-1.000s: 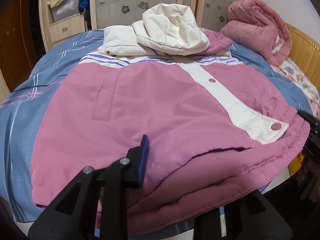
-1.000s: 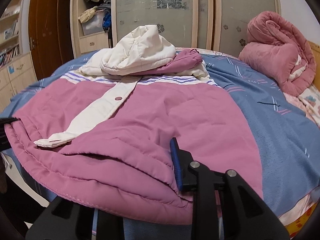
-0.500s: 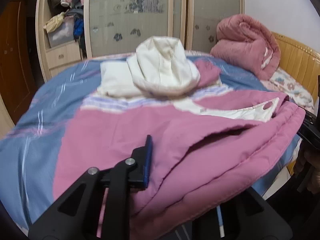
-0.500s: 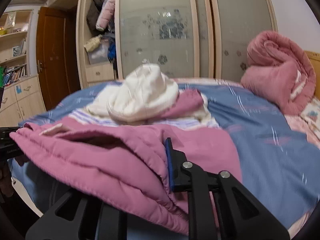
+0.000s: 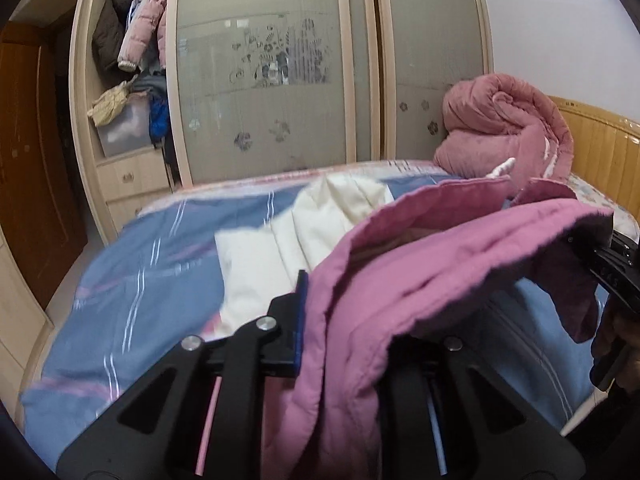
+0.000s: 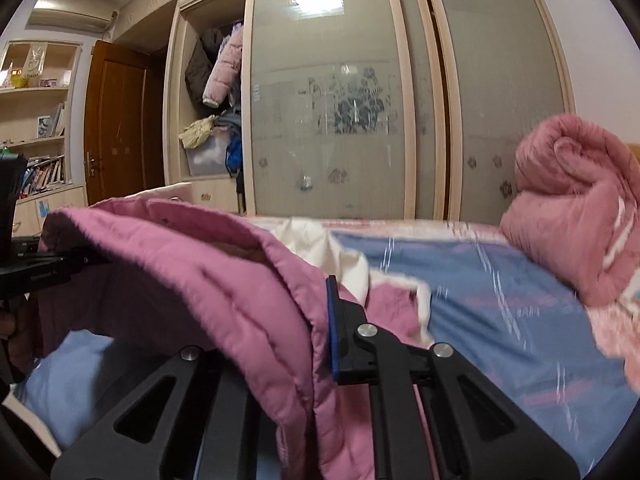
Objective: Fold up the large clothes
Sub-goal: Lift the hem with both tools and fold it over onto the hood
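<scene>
Left gripper (image 5: 320, 320): clamped on the pink jacket (image 5: 420, 280) hem, fabric draped over its jaws.
Jacket: lifted above the blue bedspread (image 5: 152, 280), cream hood (image 5: 320, 220) behind.
Right edge: right gripper (image 5: 612, 268) gripped the hem's other end.
Background: rolled pink quilt (image 5: 504, 136), wardrobe (image 5: 260, 80).

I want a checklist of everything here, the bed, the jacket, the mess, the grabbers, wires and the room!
Surface: bed with blue striped sheet.
Job's things: pink jacket, hem lifted off the bed, cream hood behind.
Clutter: rolled pink quilt by the headboard.
Grippers: left gripper and right gripper both shut on the hem.
Cables: nothing seen.
Surroundings: sliding wardrobe, open shelf of clothes, bookshelf, brown door.
</scene>
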The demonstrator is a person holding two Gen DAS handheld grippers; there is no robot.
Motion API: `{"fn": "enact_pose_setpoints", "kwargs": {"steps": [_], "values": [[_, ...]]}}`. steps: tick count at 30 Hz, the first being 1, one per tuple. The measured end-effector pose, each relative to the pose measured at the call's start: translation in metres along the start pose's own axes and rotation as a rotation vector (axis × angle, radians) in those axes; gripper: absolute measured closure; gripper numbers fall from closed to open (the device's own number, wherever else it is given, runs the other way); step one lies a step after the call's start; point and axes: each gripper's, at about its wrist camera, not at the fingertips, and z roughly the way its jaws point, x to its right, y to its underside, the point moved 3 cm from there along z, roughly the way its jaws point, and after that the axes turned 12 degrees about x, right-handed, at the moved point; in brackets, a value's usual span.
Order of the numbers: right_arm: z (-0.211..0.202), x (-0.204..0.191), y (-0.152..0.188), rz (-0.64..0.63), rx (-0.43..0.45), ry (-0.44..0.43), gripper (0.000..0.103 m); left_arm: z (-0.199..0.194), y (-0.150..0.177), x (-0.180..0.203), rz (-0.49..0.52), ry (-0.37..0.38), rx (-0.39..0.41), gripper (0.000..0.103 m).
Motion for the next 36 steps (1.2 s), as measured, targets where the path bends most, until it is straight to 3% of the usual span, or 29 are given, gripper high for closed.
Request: {"fn": "enact_pose_setpoints", "kwargs": {"steps": [4,11,16,19,21,22,23,25,26,28,31,36], "values": [[0.043,0.011,-0.019,-0.009,-0.001,0.017,0.093,0.051,-0.029,-0.01,0.054,-0.038,-0.011,0.09],[0.136,0.019,-0.034,-0.169,-0.095,0.075,0.093,0.153,-0.052,-0.031,0.116,-0.08,-0.106,0.088],[0.219,0.024,-0.004,-0.304,-0.195,0.119,0.093,0.236,-0.027,-0.043,0.18,-0.139,-0.208,0.082],[0.262,0.031,0.027,-0.336,-0.259,0.149,0.093,0.287,-0.001,-0.05,0.236,-0.191,-0.258,0.069],[0.285,0.04,0.049,-0.317,-0.292,0.178,0.087,0.307,0.012,-0.052,0.287,-0.226,-0.256,0.05],[0.293,0.046,0.06,-0.296,-0.302,0.198,0.074,0.319,0.02,-0.053,0.326,-0.25,-0.245,0.034],[0.299,0.053,0.07,-0.275,-0.303,0.226,0.054,0.326,0.025,-0.053,0.349,-0.266,-0.235,0.018],[0.302,0.063,0.08,-0.239,-0.295,0.281,0.029,0.337,0.033,-0.057,0.39,-0.319,-0.197,0.002],[0.301,0.071,0.083,-0.196,-0.283,0.305,0.017,0.34,0.034,-0.061,0.386,-0.325,-0.17,0.002],[0.298,0.081,0.082,-0.139,-0.272,0.316,0.006,0.34,0.034,-0.065,0.376,-0.314,-0.144,0.002],[0.293,0.079,0.068,-0.151,-0.242,0.306,0.002,0.335,0.022,-0.063,0.464,-0.322,-0.084,0.002],[0.285,0.077,0.015,-0.323,-0.146,0.335,0.001,0.319,-0.022,-0.062,0.68,-0.289,0.022,0.002]]}}
